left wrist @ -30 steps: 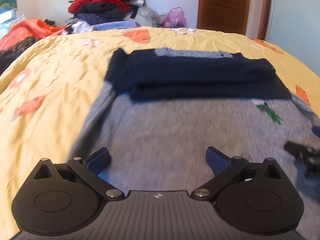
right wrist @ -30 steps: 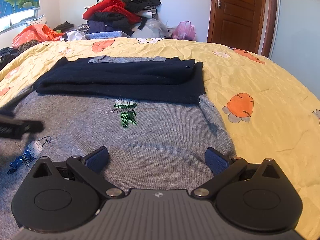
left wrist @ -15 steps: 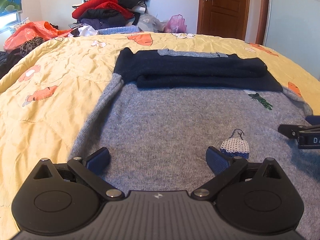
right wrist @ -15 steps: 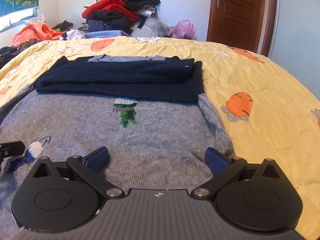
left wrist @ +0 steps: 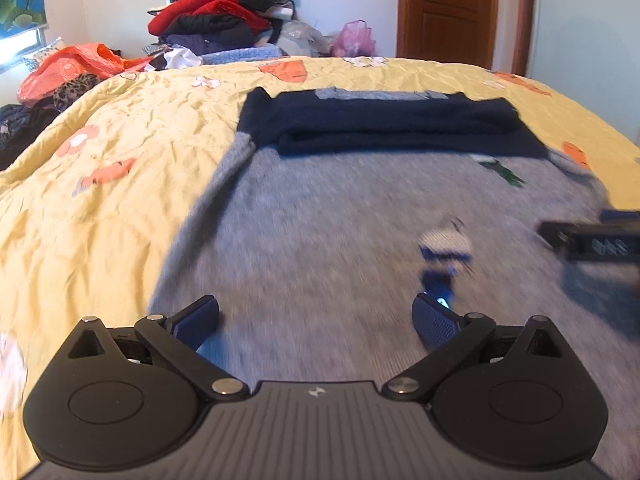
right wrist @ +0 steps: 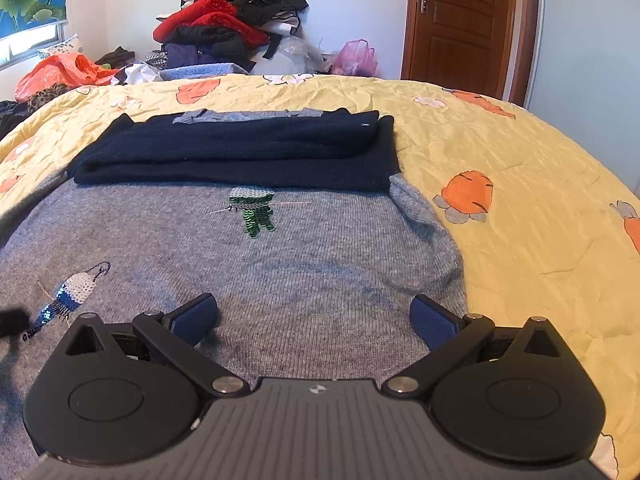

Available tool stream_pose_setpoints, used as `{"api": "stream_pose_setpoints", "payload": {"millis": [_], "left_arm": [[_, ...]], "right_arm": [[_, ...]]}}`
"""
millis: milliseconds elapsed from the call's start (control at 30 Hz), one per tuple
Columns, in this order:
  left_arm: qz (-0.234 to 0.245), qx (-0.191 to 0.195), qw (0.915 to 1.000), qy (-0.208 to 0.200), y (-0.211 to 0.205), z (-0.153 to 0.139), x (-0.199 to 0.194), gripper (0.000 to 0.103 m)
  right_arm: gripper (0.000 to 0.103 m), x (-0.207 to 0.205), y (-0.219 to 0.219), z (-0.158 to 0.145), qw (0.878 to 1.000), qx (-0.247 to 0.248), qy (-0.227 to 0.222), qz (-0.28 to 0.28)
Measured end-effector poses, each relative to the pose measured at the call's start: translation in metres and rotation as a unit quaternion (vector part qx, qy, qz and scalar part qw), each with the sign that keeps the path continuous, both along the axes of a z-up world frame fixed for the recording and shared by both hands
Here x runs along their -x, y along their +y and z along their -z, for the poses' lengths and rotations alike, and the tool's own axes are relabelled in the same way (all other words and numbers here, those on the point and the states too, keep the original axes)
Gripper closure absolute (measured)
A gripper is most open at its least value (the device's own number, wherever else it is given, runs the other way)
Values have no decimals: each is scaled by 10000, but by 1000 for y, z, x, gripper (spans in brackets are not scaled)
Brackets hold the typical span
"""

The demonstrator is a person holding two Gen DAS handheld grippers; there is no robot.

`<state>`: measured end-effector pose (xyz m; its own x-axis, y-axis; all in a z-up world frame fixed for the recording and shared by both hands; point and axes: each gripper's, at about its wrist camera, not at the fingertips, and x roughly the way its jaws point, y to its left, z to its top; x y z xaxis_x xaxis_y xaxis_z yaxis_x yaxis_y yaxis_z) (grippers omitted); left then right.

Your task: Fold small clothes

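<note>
- Grey sweater is lying spread flat on the yellow bedspread, its navy sleeves folded across the far end.
- Left gripper is hovering over the near left part of the knit, jaws spread wide, gripping nothing.
- Right gripper is sitting over the near right part, jaws equally spread and empty.
- Both are probably lining up on the hem: each wants a corner pinched through every layer, then an even lift toward the sleeves, sequin bird kept flat.
</note>
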<state>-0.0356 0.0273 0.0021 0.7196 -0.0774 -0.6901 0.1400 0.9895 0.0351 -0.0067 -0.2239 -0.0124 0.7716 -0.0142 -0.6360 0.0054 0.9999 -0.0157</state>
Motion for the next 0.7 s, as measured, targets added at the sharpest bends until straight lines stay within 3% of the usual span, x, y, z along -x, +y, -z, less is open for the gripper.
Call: {"api": "stream_pose_setpoints", "payload": {"millis": [300, 433, 700], "left_arm": [[82, 124, 9998, -117, 3, 9, 12, 0], [89, 132, 9998, -133, 3, 9, 13, 0], [16, 70, 10000, 45, 1, 4, 23, 0]], "right_arm": [[0, 3, -1, -1, 10000, -13, 23, -9], [0, 23, -2, -5, 9998, -133, 140, 24], [0, 60, 0, -5, 9996, 141, 97, -217]]}}
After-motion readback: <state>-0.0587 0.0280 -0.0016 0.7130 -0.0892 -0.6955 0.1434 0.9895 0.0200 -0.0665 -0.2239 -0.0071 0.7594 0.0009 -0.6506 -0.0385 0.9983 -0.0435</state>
